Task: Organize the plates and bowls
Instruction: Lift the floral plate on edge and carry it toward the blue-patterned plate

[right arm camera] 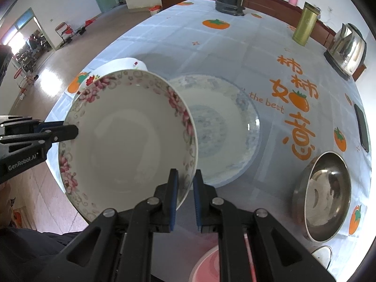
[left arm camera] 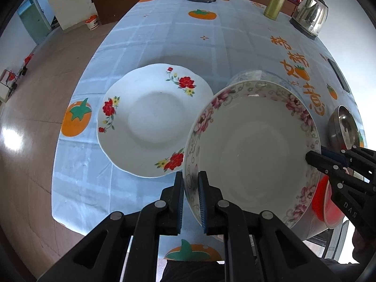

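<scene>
Left wrist view shows the pink-flowered bowl (left arm camera: 253, 145) in the air above the bench (left arm camera: 164, 35), tilted, with both grippers on its rim. The left gripper (left arm camera: 190, 199) has its fingers clenched on the near rim, and the right gripper (left arm camera: 315, 157) pinches the opposite rim. Just beside the bowl, on its left in this view, the red-flowered plate (left arm camera: 150, 119) lies flat on the bench. In the right wrist view the blue-patterned plate (right arm camera: 225, 127) lies behind the bowl and partly under it, and the steel bowl (right arm camera: 326, 195) rests well apart from it, near the bench edge. I judge the task is in an early part: one bowl is carried, nothing is stacked yet, and the plates and the steel bowl remain to be sorted.
</scene>
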`<state>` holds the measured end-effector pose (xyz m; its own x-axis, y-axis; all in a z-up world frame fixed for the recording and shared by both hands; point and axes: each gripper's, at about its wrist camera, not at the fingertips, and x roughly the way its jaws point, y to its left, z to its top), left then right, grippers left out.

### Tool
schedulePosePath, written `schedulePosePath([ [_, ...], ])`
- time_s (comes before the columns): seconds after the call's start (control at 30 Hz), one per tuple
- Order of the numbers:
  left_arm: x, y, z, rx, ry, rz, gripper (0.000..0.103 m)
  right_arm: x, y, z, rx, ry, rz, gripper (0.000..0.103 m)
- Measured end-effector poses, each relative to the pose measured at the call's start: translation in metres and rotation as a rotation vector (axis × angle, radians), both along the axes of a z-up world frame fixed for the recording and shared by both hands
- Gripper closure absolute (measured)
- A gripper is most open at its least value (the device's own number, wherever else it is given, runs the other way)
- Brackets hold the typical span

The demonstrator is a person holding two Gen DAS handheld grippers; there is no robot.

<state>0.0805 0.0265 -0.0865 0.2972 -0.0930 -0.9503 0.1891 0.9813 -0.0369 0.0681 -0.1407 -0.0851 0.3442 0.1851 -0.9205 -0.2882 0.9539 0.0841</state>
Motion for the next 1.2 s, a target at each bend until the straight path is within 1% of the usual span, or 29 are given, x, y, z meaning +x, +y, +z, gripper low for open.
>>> schedulePosePath([
  [0.6, 0.019, -0.021, 0.003, 0.019, -0.016, -0.042, 0.09, 0.013, -0.018, -0.001, -0.005, 0.002, -0.046, 0.09],
  [1.2, 0.034, -0.04, 0.0, 0.031, -0.006, -0.075, 0.09, 0.022, -0.033, -0.004, -0.009, 0.013, -0.076, 0.09],
])
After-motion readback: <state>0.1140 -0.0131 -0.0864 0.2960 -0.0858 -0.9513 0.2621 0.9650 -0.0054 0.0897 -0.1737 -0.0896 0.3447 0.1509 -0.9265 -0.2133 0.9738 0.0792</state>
